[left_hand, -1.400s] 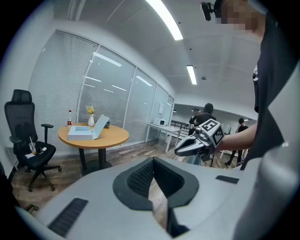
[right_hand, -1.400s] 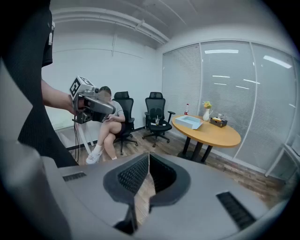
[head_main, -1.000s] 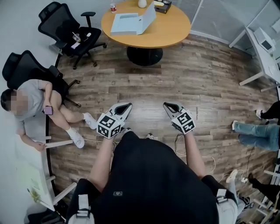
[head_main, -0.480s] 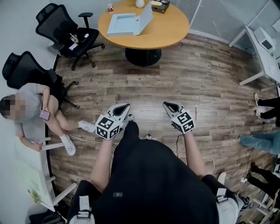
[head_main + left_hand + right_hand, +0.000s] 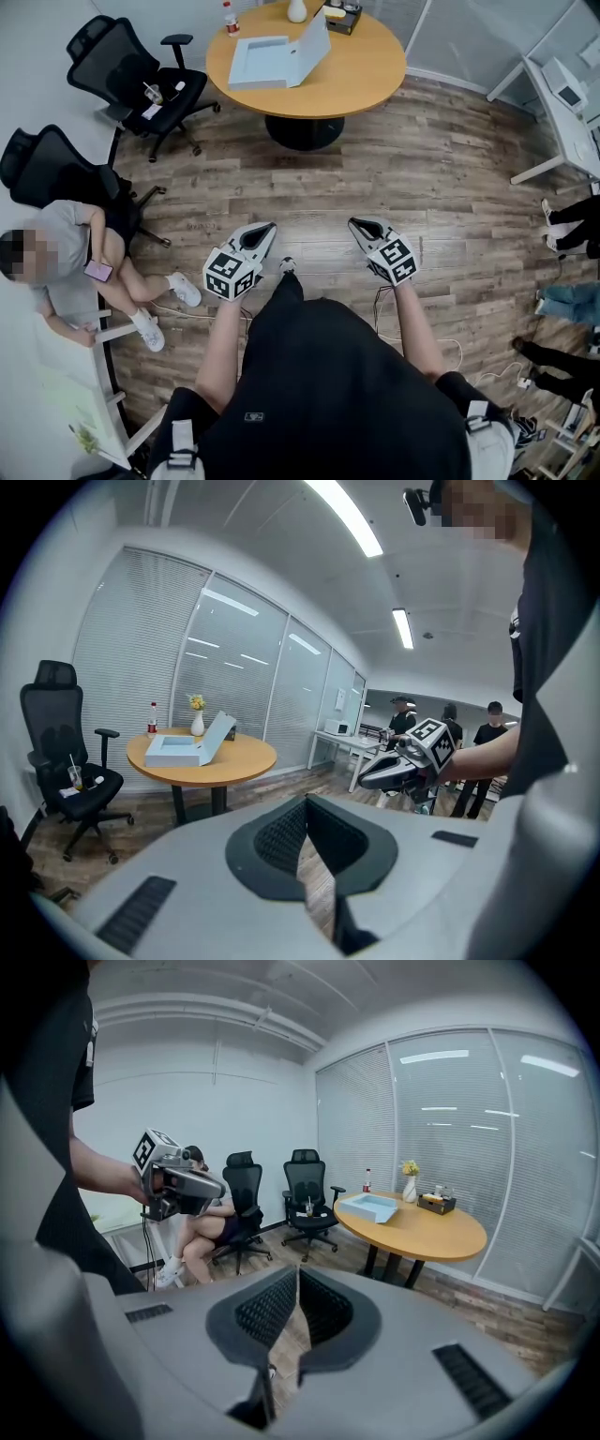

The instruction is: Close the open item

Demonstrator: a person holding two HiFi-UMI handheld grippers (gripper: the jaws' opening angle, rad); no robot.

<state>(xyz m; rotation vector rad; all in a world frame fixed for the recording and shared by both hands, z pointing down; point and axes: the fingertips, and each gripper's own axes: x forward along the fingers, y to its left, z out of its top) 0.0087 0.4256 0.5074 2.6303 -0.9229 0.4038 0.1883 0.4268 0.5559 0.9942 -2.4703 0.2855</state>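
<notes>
My left tongs [image 5: 266,229] and right tongs [image 5: 362,225] are matt grey plastic; the floor [image 5: 422,178] is grainy wood plank, the table [image 5: 366,70] smooth wood, the box [image 5: 255,58] perhaps matt card.

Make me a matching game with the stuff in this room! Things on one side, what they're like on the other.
Things:
1. light blue cardboard box
2. white ceramic vase
3. black mesh office chair nearest the round wooden table
4. left gripper

What they're like:
A. jaws shut, nothing held
B. lid standing up
C. holds yellow flowers
D. cup on its seat

Pairs: 1-B, 2-C, 3-D, 4-A
</notes>
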